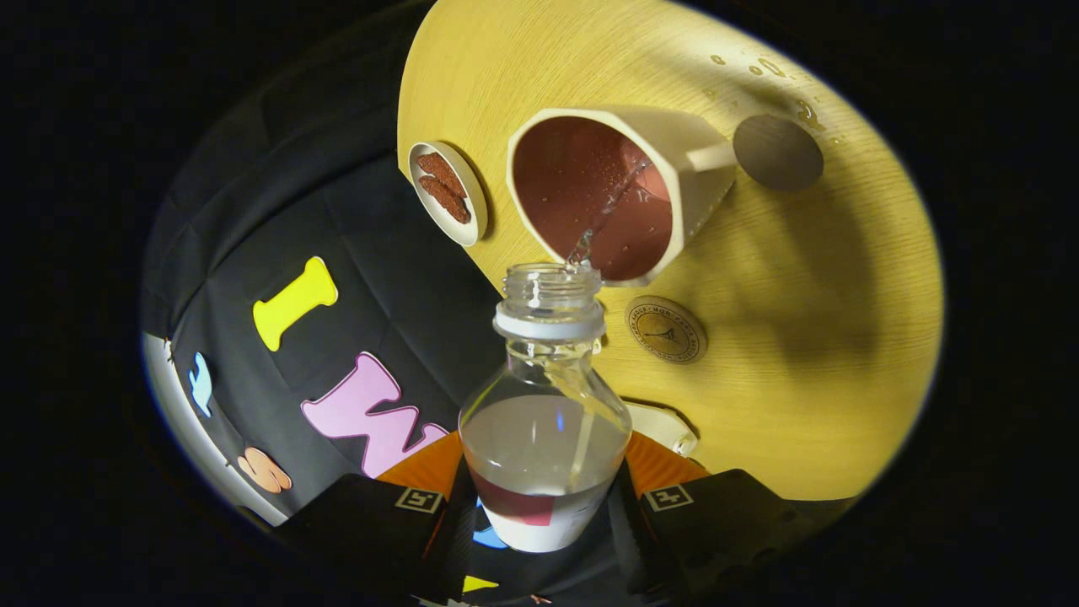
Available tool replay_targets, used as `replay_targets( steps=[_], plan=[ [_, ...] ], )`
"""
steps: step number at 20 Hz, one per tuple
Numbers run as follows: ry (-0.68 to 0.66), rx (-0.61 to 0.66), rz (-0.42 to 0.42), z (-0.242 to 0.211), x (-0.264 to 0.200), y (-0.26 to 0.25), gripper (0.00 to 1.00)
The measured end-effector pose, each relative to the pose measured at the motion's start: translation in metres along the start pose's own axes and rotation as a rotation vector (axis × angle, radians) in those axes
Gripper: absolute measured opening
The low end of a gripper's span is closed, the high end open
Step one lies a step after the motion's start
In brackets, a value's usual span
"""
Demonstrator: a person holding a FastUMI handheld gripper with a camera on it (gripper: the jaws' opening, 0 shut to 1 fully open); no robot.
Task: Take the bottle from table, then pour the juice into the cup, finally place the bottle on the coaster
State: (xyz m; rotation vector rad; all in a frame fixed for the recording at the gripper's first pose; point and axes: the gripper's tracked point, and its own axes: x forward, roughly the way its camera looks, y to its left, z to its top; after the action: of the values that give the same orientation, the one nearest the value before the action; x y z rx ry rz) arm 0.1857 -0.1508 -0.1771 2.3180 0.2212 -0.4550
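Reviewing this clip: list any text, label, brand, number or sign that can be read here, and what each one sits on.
Nothing can be read for certain.
Coaster: ring of lettering round a small emblem, too small to read.
Bottle, held between the gripper fingers and pouring into the cup: coloured label, no words legible.
Gripper fingers: square coded marker patches, patterns and not text.

My gripper (544,506) has both fingers pressed on a clear plastic bottle (545,421) with a white neck ring and a white-and-red label. I see colourless liquid streaming into the cream cup (607,190), reddish-brown inside. The pale yellow wood-grain table (801,354) carries a tan round coaster (666,330) with dark print and a grey-brown disc (777,153). A small white dish (448,194) holds reddish-brown pieces.
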Motion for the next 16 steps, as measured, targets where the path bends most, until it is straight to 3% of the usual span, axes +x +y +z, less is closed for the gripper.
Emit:
replay_targets(
  steps=[16],
  plan=[
    [-0.009, 0.208, 0.071, 0.017, 0.003, 0.028, 0.71]
  ],
)
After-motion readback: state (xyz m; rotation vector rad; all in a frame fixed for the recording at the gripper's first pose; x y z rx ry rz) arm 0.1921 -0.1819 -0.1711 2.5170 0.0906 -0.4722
